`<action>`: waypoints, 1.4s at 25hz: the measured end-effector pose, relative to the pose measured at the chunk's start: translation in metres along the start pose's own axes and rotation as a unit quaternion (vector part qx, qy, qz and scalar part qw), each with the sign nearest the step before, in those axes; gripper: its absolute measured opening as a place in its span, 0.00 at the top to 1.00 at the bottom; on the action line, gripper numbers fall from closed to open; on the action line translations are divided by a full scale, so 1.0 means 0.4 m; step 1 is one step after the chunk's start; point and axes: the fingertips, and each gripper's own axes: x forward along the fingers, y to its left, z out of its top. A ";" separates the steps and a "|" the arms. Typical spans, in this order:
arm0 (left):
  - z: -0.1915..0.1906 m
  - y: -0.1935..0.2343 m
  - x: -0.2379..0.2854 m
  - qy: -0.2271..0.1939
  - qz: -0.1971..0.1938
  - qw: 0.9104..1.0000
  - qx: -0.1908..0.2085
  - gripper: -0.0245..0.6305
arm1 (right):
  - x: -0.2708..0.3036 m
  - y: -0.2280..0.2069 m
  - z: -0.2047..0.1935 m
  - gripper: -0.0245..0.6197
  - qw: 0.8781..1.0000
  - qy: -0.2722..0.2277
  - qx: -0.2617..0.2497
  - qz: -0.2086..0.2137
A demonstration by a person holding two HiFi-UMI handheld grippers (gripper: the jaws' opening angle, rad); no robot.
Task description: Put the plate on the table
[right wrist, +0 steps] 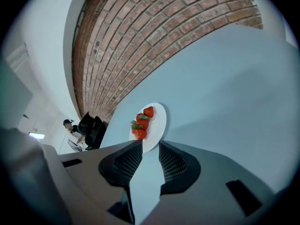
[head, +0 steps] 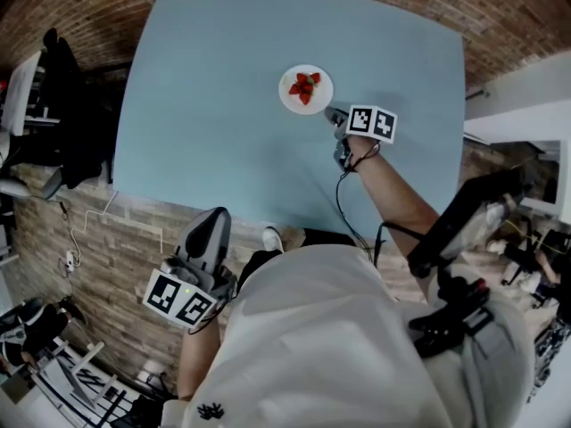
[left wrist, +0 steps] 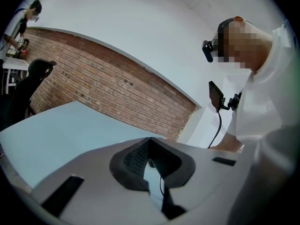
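Observation:
A small white plate (head: 320,97) with strawberries (head: 304,86) on it rests flat on the light blue table (head: 214,105), right of the middle. My right gripper (head: 332,114) hovers at the plate's near right edge, jaws spread wide. In the right gripper view the plate (right wrist: 160,120) and its strawberries (right wrist: 142,121) lie just ahead; the near rim reaches the gap of the right gripper (right wrist: 150,147) and neither pad presses on it. My left gripper (head: 214,214) hangs low off the table's near edge, shut and empty; its left gripper view tips (left wrist: 149,139) meet.
A black chair (head: 73,123) stands off the table's left edge on the brick-patterned floor. A brick wall (right wrist: 154,36) runs behind the table's far side. A person (right wrist: 70,124) stands far back. A phone on a mount (head: 459,226) and cables hang at my chest.

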 end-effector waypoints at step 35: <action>-0.126 -0.041 -0.417 0.023 -0.155 0.987 0.035 0.96 | -0.676 0.690 -0.604 0.95 0.894 -0.103 -0.433 0.052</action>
